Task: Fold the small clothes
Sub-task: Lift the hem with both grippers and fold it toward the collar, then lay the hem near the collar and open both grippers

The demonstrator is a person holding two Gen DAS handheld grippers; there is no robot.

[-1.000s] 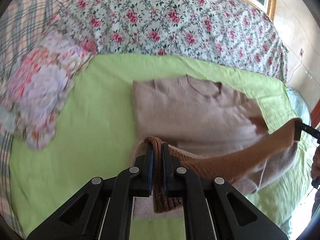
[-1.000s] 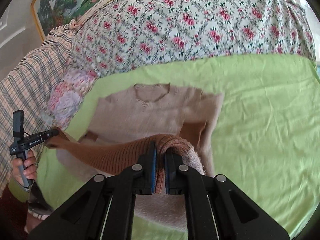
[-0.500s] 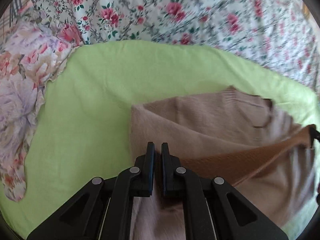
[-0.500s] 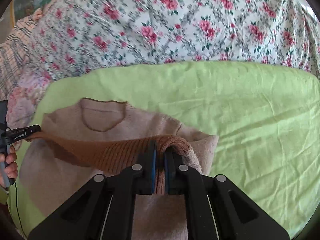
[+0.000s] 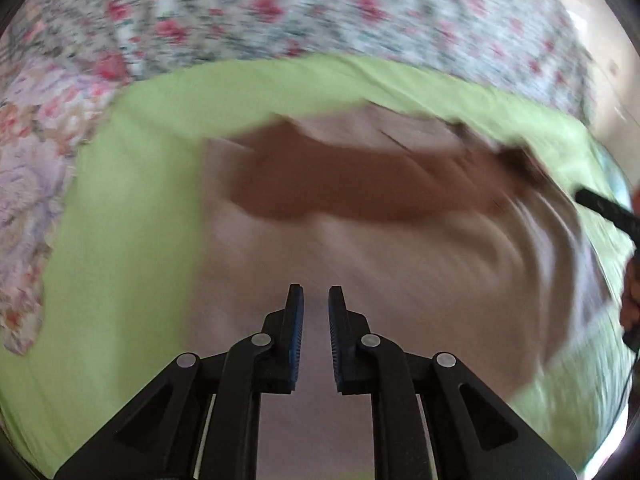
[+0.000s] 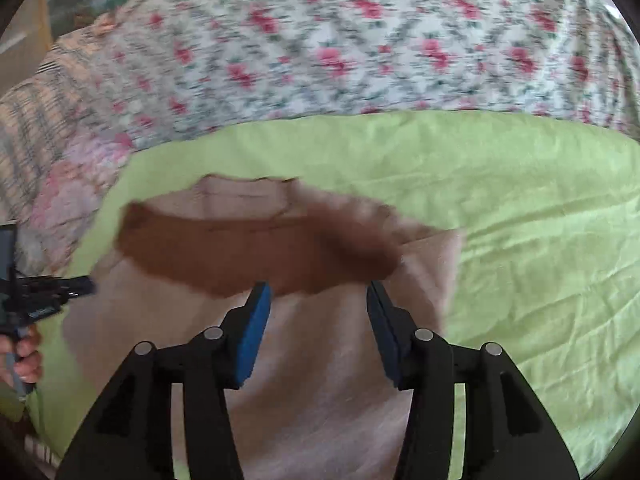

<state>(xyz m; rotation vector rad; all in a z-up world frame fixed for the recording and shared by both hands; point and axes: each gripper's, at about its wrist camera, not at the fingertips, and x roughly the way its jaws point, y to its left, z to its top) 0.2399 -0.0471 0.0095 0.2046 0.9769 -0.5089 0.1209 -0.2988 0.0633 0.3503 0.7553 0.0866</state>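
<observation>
A small beige sweater [image 5: 400, 264] lies folded on the green sheet [image 5: 120, 280], its brown ribbed hem band [image 5: 352, 188] lying across the upper part near the collar. It also shows in the right wrist view [image 6: 320, 360] with the brown band [image 6: 248, 252]. My left gripper [image 5: 316, 312] is slightly open and empty above the sweater's near half. My right gripper [image 6: 318, 300] is wide open and empty just in front of the brown band. Both views are motion-blurred.
A floral quilt [image 6: 360, 40] lies bunched behind the sheet. A pastel flowered cloth [image 5: 28, 184] lies at the left. A checked blanket [image 6: 40, 112] lies far left. Each gripper shows at the edge of the other's view: right [image 5: 608, 208], left [image 6: 44, 292].
Both grippers carried the brown hem forward over the sweater toward the collar, then opened and let it go. The hem now lies on the sweater and both grippers have drawn back.
</observation>
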